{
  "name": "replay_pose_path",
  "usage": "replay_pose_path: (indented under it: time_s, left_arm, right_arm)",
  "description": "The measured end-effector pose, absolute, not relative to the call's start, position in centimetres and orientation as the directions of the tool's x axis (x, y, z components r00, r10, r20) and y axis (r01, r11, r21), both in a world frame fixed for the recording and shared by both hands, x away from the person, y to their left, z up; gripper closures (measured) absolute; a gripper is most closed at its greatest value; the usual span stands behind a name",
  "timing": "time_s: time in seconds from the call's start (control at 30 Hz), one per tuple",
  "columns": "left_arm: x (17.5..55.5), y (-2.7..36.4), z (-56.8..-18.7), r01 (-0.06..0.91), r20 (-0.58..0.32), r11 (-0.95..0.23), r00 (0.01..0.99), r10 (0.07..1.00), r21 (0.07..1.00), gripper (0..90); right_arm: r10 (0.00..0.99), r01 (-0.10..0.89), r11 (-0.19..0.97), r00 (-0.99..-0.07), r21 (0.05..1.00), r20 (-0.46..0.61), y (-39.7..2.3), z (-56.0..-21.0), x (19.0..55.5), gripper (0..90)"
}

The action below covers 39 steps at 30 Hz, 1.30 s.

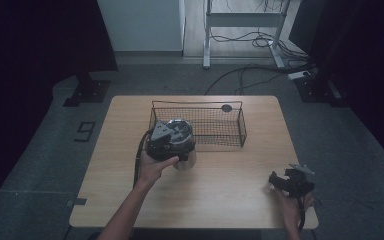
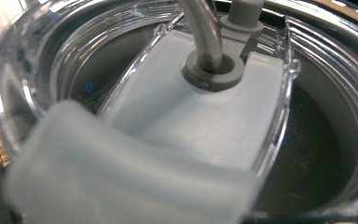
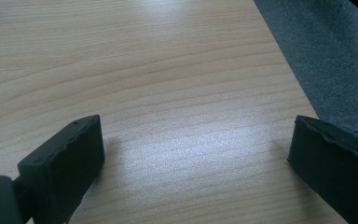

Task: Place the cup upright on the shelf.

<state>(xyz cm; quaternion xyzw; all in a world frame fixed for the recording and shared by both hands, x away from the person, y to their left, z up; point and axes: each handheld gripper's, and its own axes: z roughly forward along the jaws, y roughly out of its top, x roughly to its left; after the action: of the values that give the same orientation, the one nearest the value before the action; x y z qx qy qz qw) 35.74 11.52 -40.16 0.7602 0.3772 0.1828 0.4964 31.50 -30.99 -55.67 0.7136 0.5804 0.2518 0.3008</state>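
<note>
high view overhead, facing table (image 1: 230,175), gripper views close — right shares tabletop

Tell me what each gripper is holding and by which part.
The left gripper is at the clear-lidded tumbler from above; whether its jaws grip it cannot be told. The right gripper holds nothing, jaws open over the table.

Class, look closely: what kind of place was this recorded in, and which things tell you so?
Probably a lab or workshop, not a home: a plain light wooden table on grey carpet, loose black cables trailing across the floor, and a metal-framed white desk stand behind.
</note>
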Motion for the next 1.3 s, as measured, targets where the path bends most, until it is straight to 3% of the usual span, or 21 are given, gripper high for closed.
replay_pose_path:
  time_s: [1.3]
  left_arm:
    - [39.0, 11.4, -38.0, 0.402, -0.093, -0.209, 0.613, 0.784, 0.892, 3.5]
  right_arm:
    - [0.981, 0.675, -0.141, 0.195, 0.724, 0.009, -31.0, -55.7, 31.5, 4.2]
